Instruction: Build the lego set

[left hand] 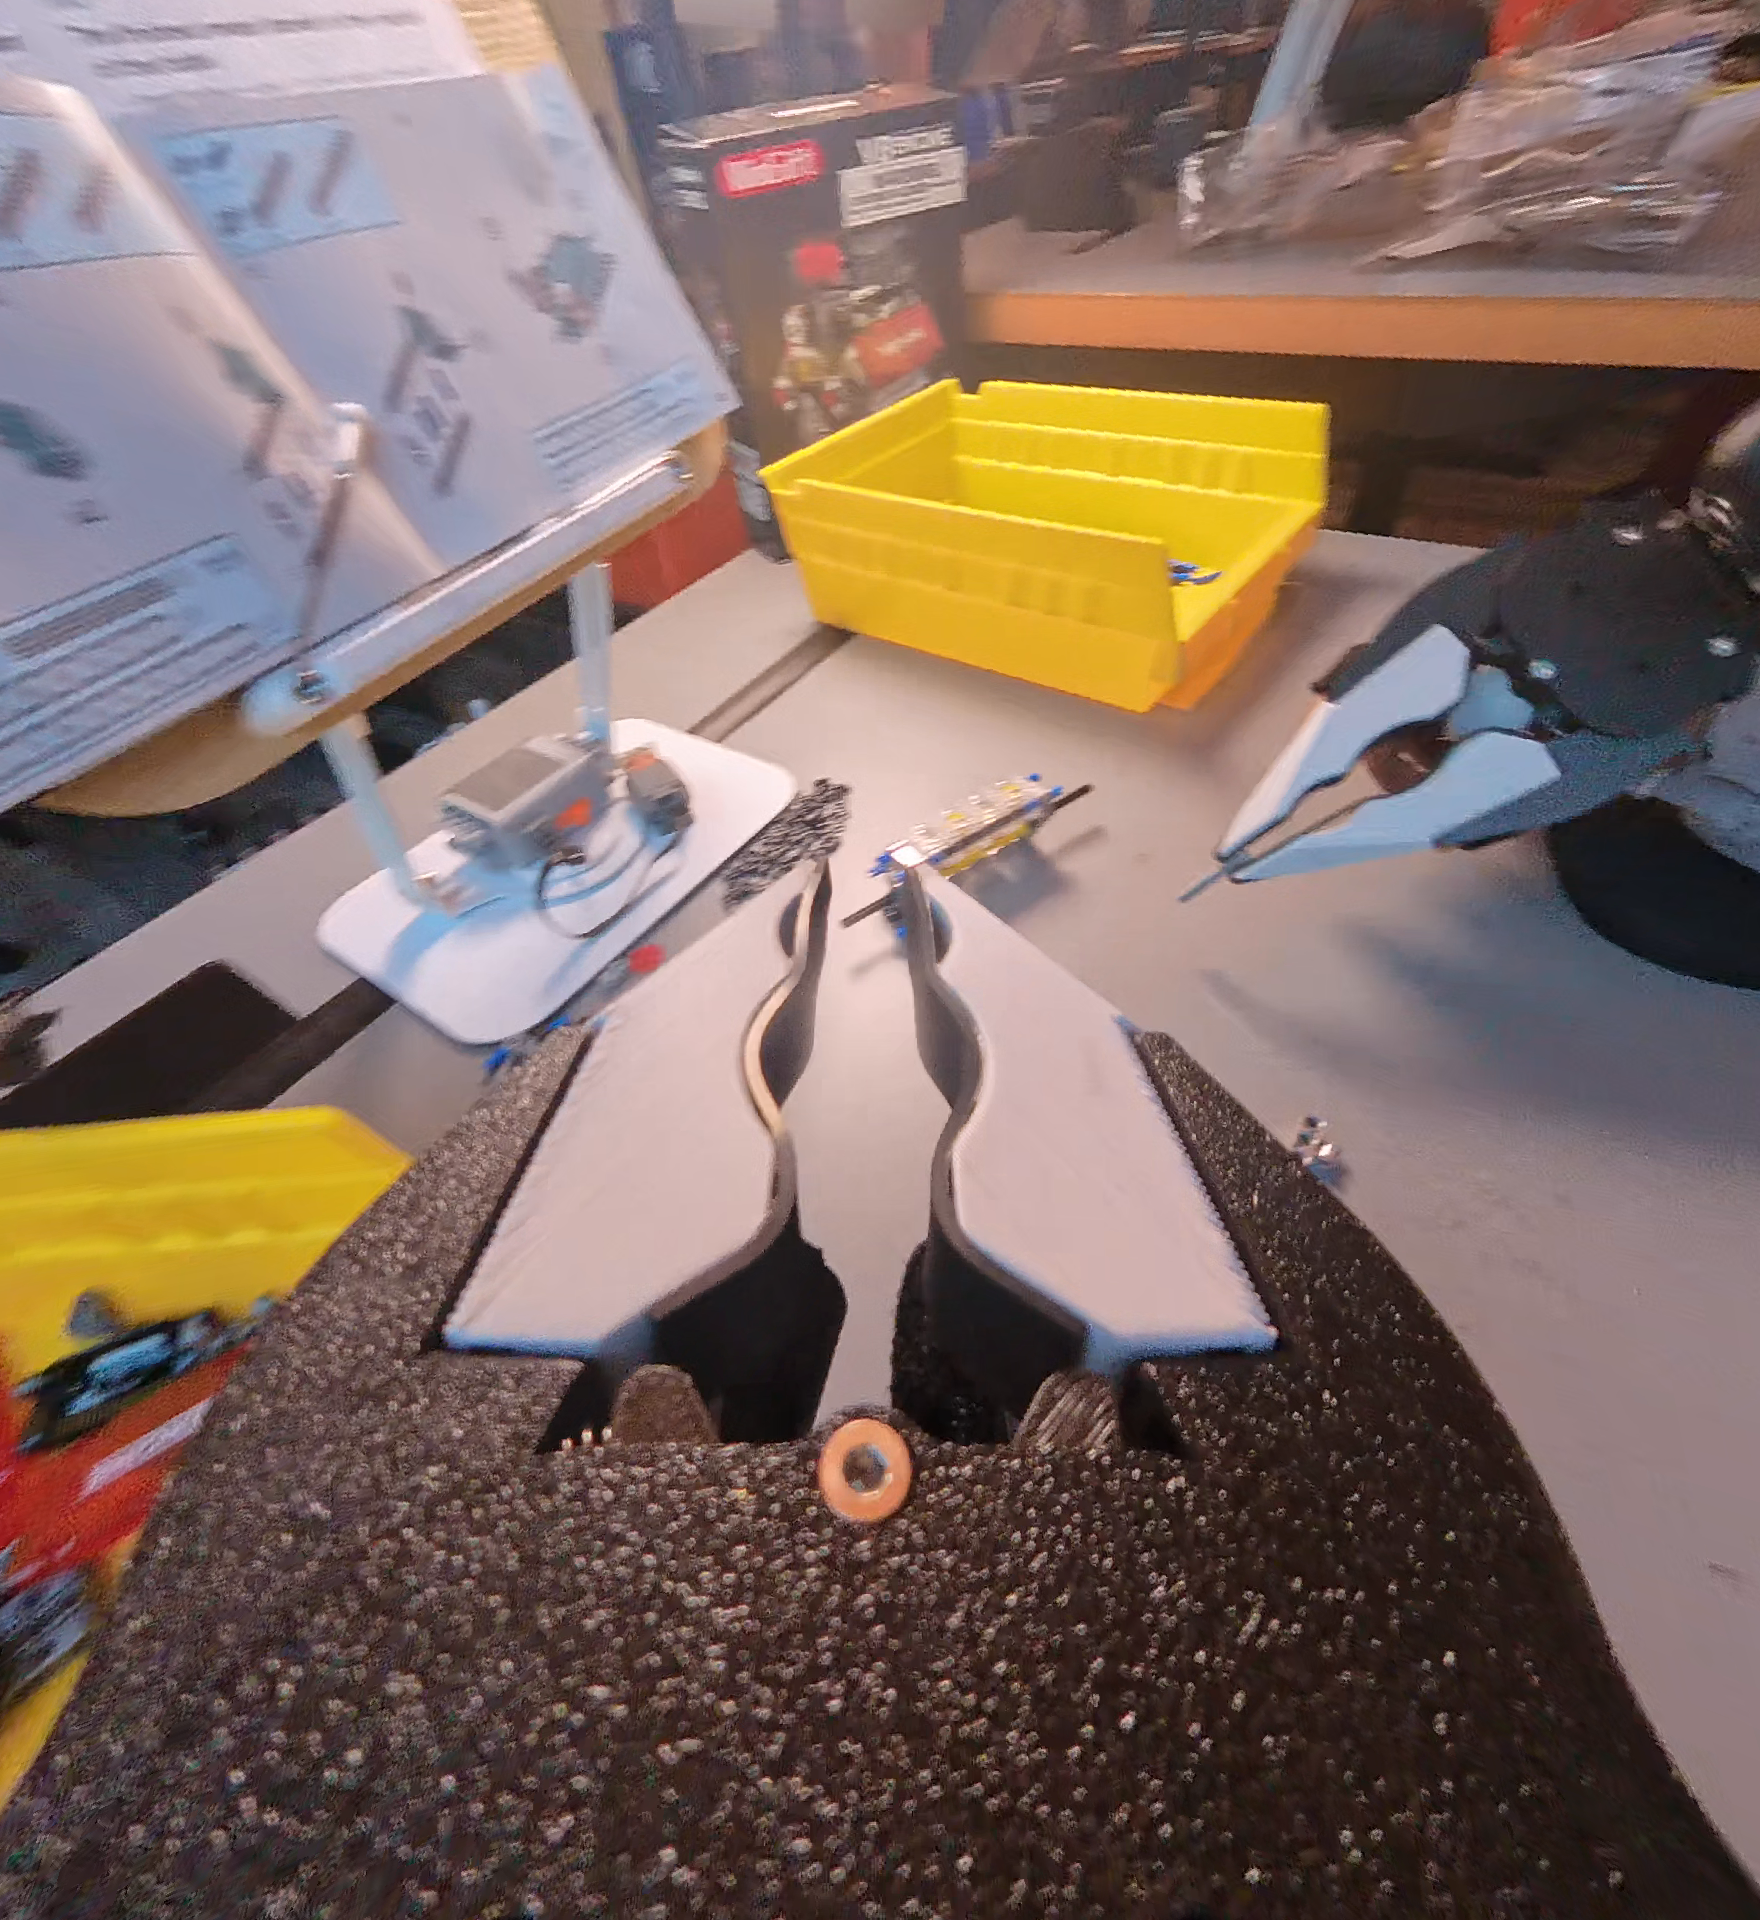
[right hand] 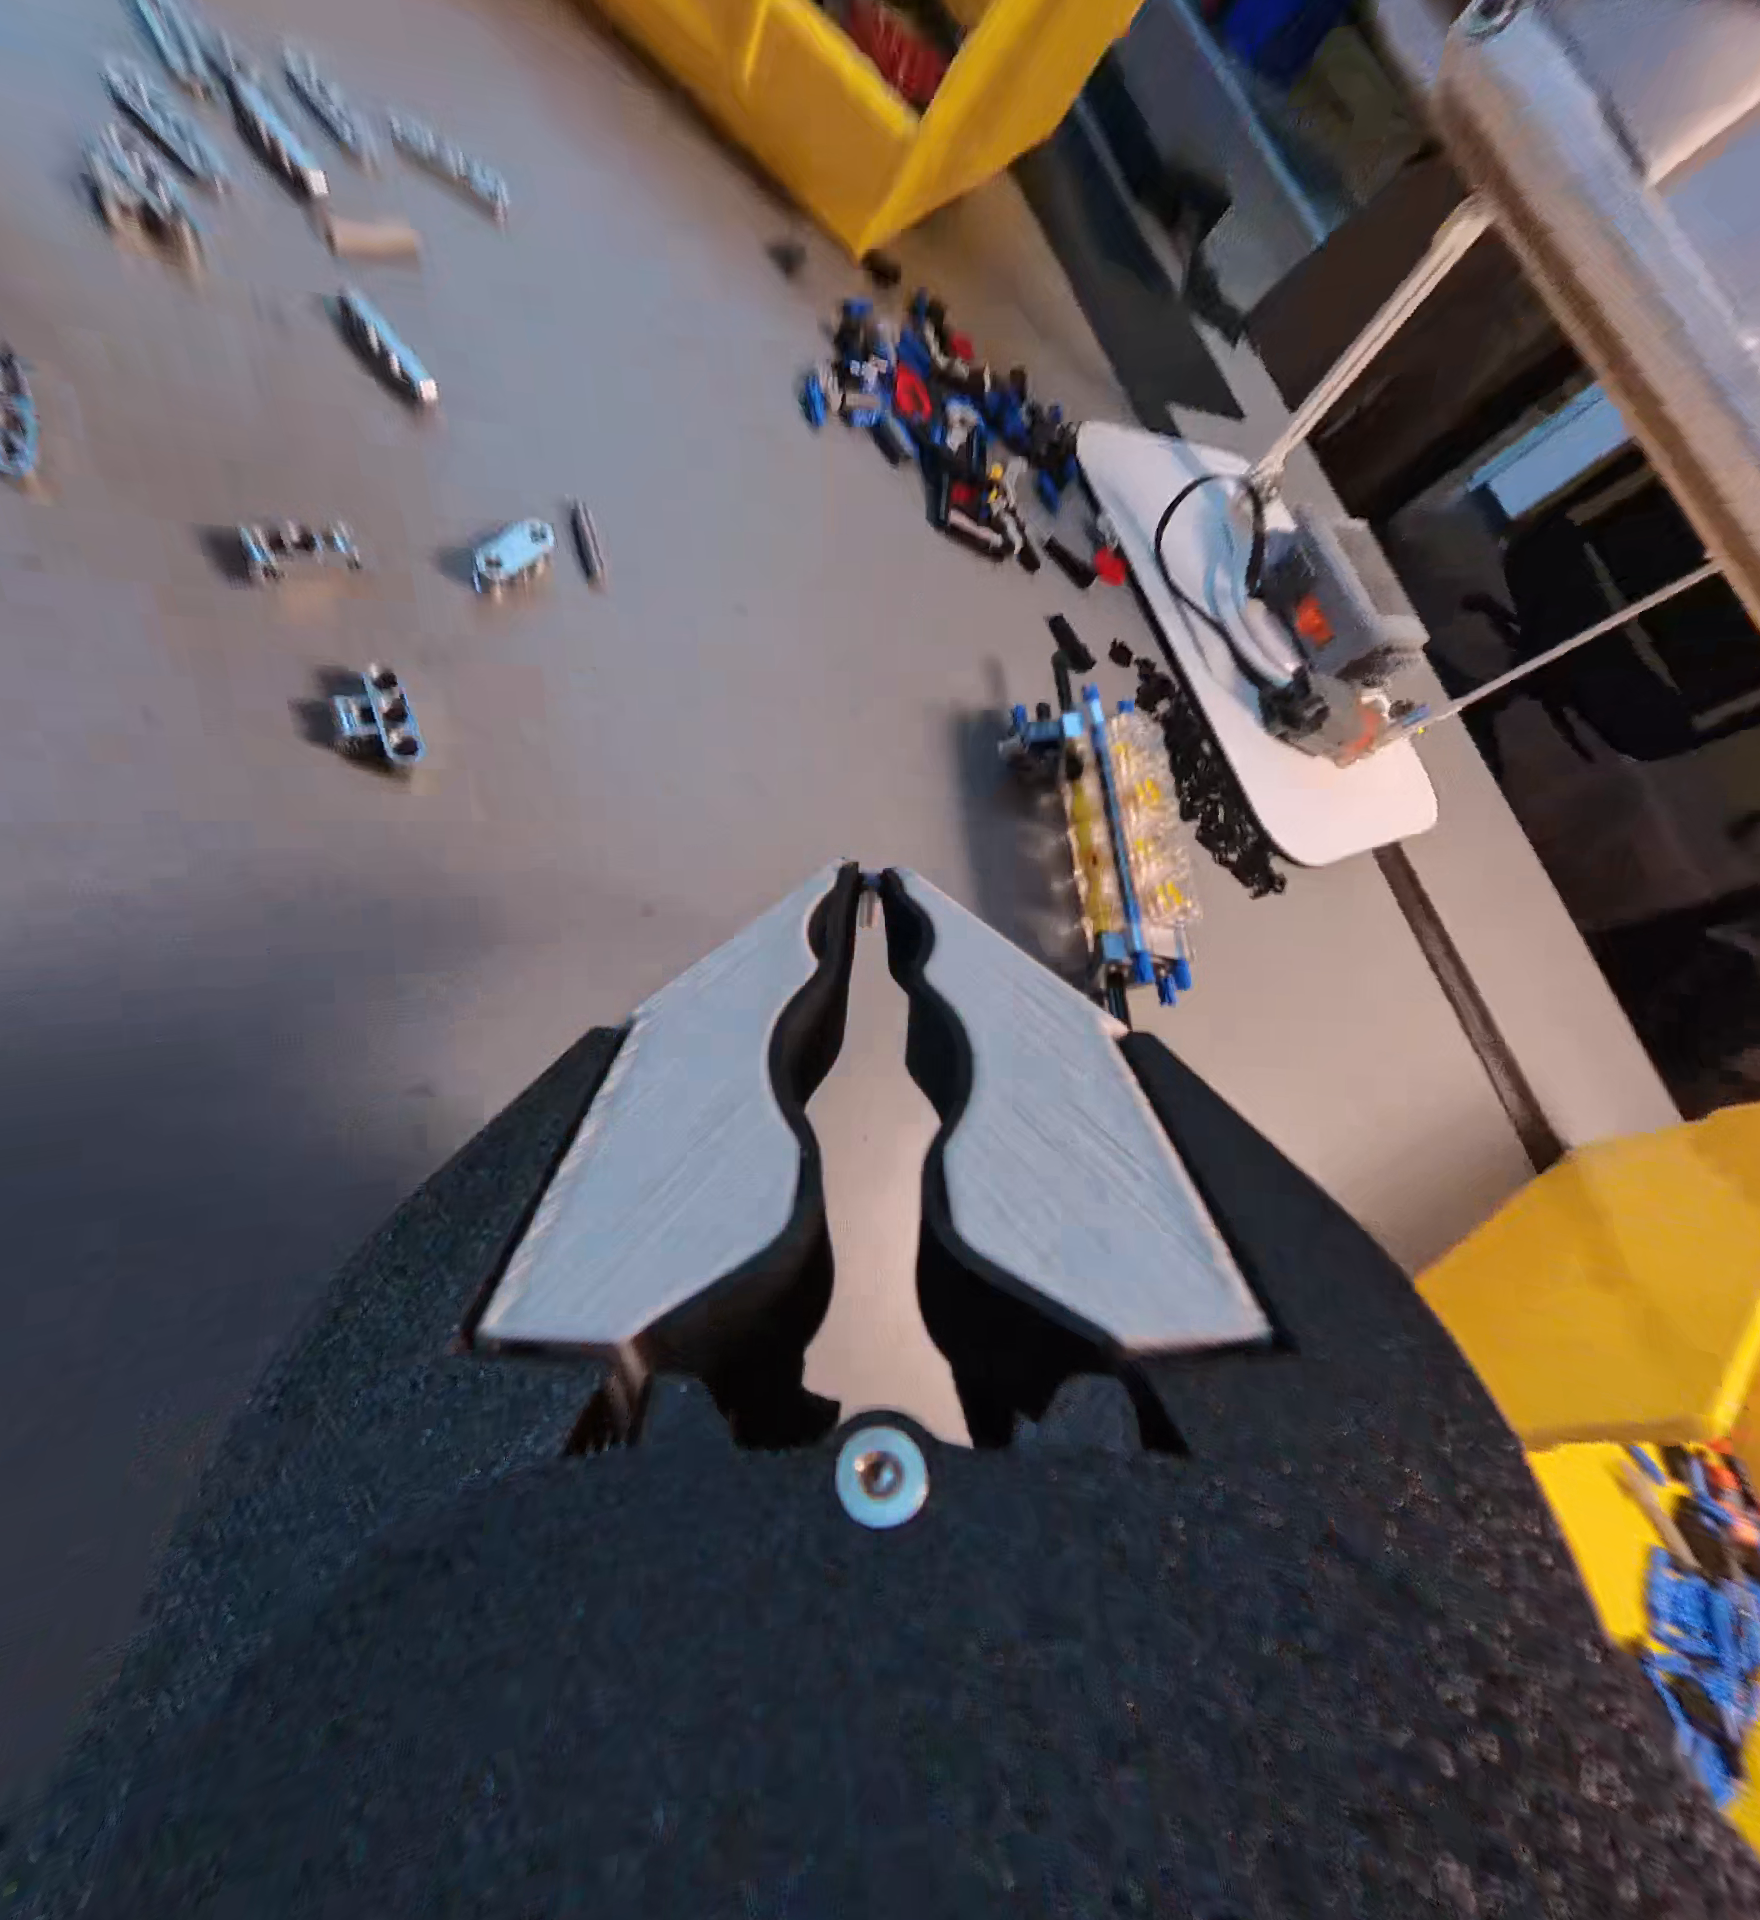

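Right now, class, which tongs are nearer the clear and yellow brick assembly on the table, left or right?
Left. The left tongs have their tips right at the near end of the clear and yellow brick assembly. The right tongs hover off to its right, clearly apart, pinching a small grey pin.

Print shows on the instruction sheets (left hand: 232,343) and dark toy box (left hand: 834,260), all blurred beyond reading.

The instruction sheets (left hand: 180,343) at ten o'clock are too blurred to make out, the near yellow bin (left hand: 76,1216) is cut off at the left edge, and the scattered grey parts (right hand: 232,135) smear together.
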